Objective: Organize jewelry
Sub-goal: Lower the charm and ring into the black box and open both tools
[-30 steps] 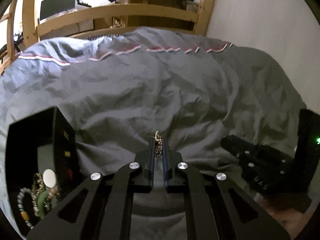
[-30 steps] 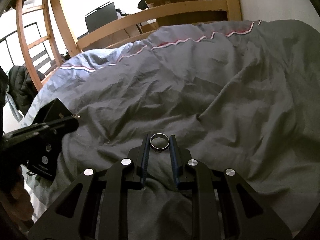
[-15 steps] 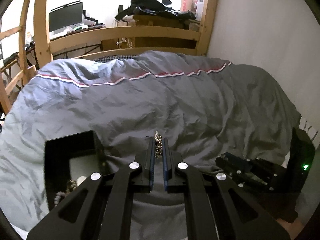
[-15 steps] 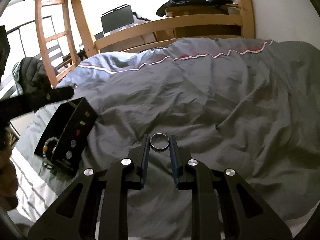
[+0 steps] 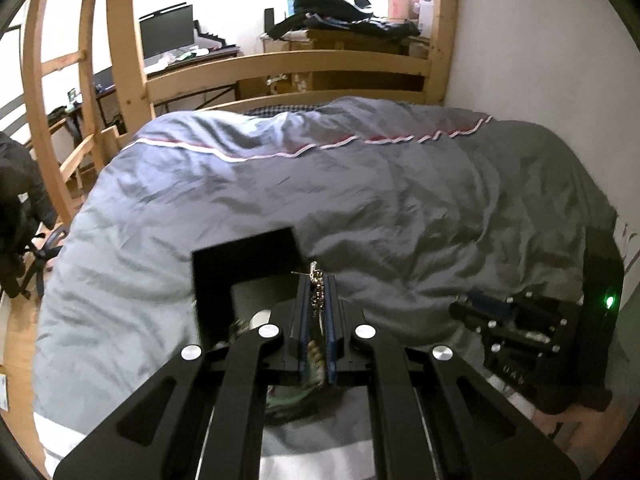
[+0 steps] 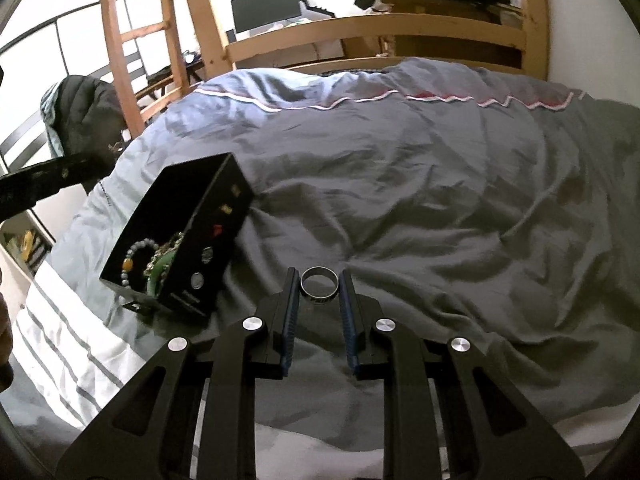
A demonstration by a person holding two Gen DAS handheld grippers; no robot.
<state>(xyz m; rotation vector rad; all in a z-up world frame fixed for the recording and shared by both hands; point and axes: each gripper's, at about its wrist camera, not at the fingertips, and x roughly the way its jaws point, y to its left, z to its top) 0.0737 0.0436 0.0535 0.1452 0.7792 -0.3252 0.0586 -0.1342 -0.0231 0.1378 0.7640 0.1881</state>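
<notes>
My left gripper (image 5: 317, 280) is shut on a thin metal chain (image 5: 318, 294) and holds it above the open black jewelry box (image 5: 248, 256), which lies on the grey duvet. My right gripper (image 6: 319, 278) is shut on a silver ring (image 6: 319, 285), held above the duvet to the right of the same box (image 6: 208, 248). The box holds a beaded bracelet (image 6: 134, 254) and green jewelry (image 6: 160, 276). The right gripper's body also shows at the right of the left wrist view (image 5: 532, 332). The left gripper's arm shows as a dark bar at the left of the right wrist view (image 6: 48, 178).
The grey duvet (image 6: 420, 200) covers the bed. A wooden bed rail (image 5: 288, 68) and ladder (image 6: 128, 40) stand behind, a white wall (image 5: 540, 60) to the right. A dark jacket (image 6: 88, 116) hangs at the left. A striped white sheet (image 6: 68, 340) lies at the near edge.
My left gripper has risen and moved left with the chain, so it now hangs over the box. My right gripper has pulled back with the ring, bringing the box into its view.
</notes>
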